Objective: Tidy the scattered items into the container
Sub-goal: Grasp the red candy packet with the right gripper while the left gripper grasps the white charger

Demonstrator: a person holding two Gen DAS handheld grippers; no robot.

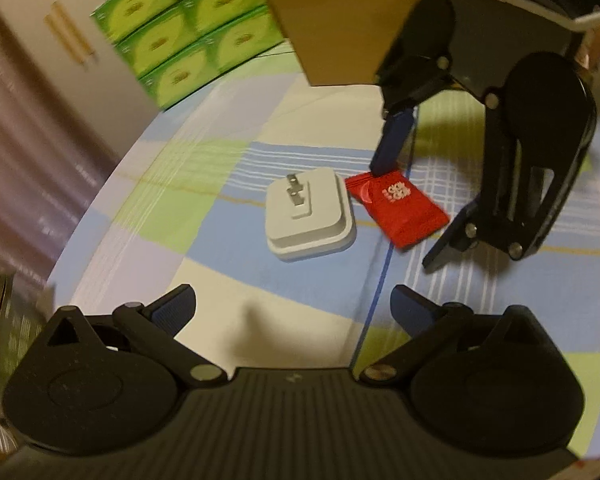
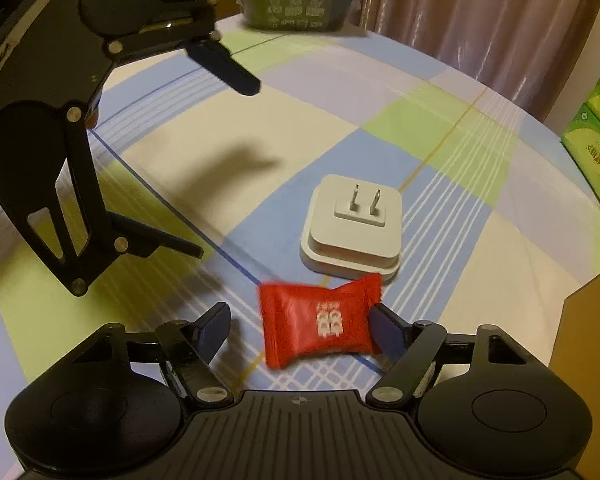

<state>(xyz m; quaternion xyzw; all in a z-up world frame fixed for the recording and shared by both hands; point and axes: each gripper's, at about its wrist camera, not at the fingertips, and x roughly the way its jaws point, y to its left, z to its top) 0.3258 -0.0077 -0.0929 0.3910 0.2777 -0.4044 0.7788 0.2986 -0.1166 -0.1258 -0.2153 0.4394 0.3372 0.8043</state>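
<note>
Right wrist view: right gripper (image 2: 300,330) spread wide around red candy packet (image 2: 320,320) on checked tablecloth (image 2: 220,128), one finger touching packet's edge. White plug adapter (image 2: 352,228) just beyond. Left gripper (image 1: 294,308) also wide apart, empty. Cardboard box (image 1: 336,28) far side.

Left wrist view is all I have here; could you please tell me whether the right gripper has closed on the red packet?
Observer: No. In the right wrist view the right gripper is open around the red packet. One finger appears to touch its crimped end, and the other stands apart from it.
Operator: Thank you. Is my left gripper holding anything?
Observer: No. From that side the left gripper is open and empty, above the table.
Operator: And what lies beyond it?
Observer: A dark green wrapped pack stands at the table's far edge.
</note>
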